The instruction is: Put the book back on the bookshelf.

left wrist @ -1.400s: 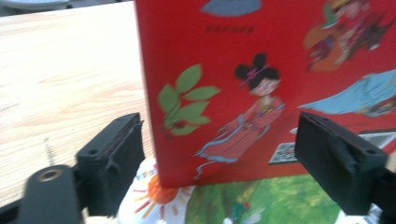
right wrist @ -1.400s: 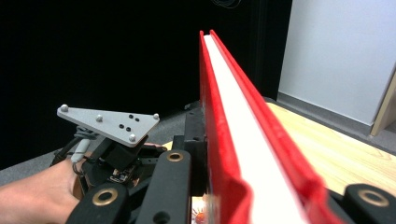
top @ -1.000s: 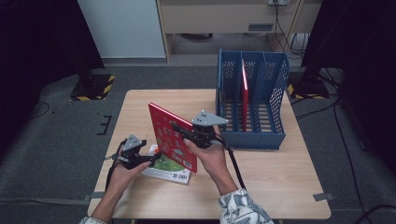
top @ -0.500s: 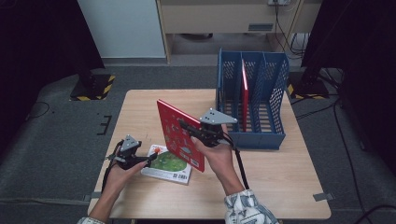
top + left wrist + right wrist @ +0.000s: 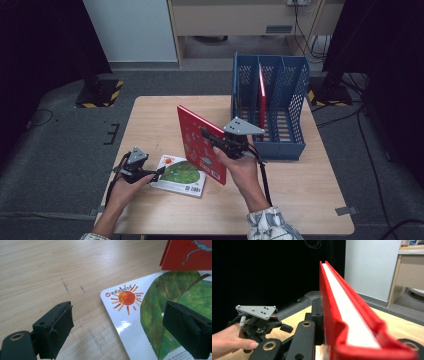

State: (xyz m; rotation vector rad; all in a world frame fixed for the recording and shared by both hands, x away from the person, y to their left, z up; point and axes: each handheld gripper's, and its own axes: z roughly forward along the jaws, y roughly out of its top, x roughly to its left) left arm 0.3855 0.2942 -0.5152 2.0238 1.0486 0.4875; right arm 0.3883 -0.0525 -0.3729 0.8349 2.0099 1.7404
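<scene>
A: Red book stands on edge, clamped between the closed jaws of the right gripper, likely so it fits a slot of the blue rack just beyond.

B: Left gripper, jaws wide and holding nothing, straddles the green book corner, flat on the table.

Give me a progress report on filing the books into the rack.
Done: one red book stands in the blue rack. In hand: the right gripper holds a second red book upright above the table. Left: the green book lies flat by the open left gripper.
</scene>
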